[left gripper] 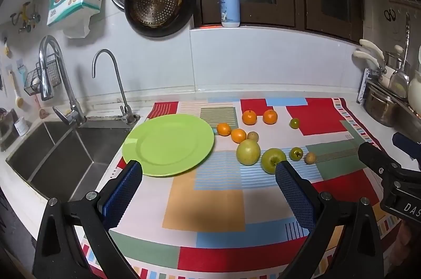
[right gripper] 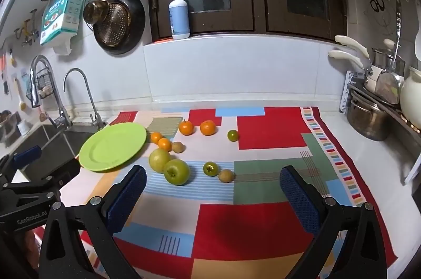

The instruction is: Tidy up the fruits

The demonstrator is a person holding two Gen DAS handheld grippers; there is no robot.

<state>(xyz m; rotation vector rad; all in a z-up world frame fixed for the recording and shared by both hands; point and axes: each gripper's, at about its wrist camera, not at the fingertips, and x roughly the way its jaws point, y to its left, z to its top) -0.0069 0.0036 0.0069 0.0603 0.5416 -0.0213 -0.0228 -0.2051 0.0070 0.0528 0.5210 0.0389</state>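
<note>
A bare light-green plate point(left gripper: 168, 144) point(right gripper: 113, 146) lies on the patterned cloth, beside the sink. To its right are scattered fruits: several oranges point(left gripper: 249, 117) point(right gripper: 186, 127), a yellow-green pear point(left gripper: 248, 152) point(right gripper: 159, 160), a green apple point(left gripper: 272, 160) point(right gripper: 176, 171), two small green fruits point(left gripper: 296, 153) point(right gripper: 210, 168) and two brown kiwis point(left gripper: 310, 157) point(right gripper: 226, 175). My left gripper point(left gripper: 209, 168) hangs open above the cloth, short of the plate and the apple, with nothing between its fingers. My right gripper point(right gripper: 213, 173) is open too, hovering in front of the apple and kiwi.
The steel sink point(left gripper: 63, 155) with two taps lies left of the plate. A dish rack with pots point(right gripper: 373, 115) stands at the right. Pans hang on the wall, and a soap bottle point(left gripper: 230, 2) stands on the sill. The patterned cloth point(right gripper: 250, 213) covers the counter.
</note>
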